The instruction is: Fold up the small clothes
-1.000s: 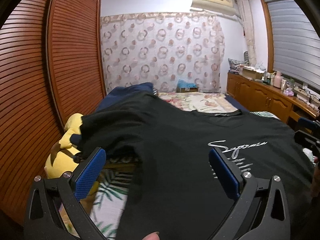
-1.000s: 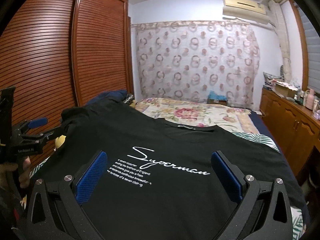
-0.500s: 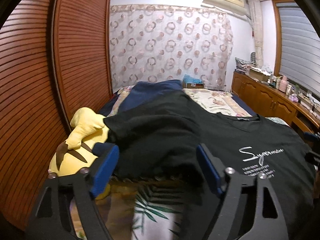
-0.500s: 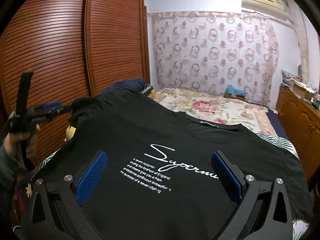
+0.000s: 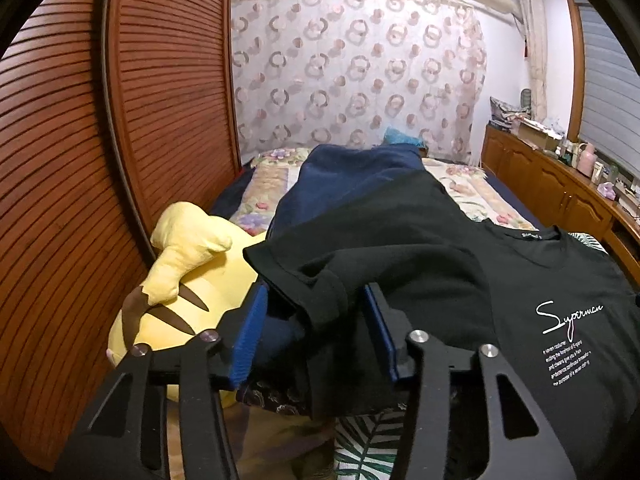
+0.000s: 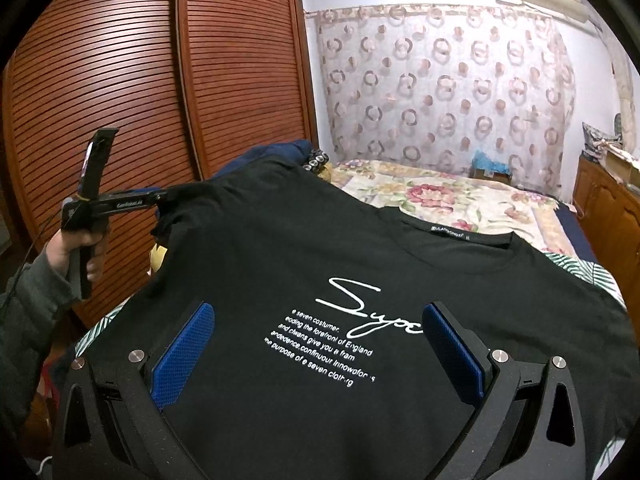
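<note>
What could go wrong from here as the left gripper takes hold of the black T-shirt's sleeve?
The left gripper, jaws just closing, has only a bunched fold of sleeve between them, so it may slip free. The navy cloth beneath could get pinched too. The yellow plush toy alongside may snag.

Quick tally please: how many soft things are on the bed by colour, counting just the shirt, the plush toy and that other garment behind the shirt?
Black: 1, the T-shirt, spread flat with white lettering
Yellow: 1, the plush toy, beside the wooden wardrobe doors
Navy blue: 1, a garment lying behind the shirt's sleeve
Total: 3
</note>
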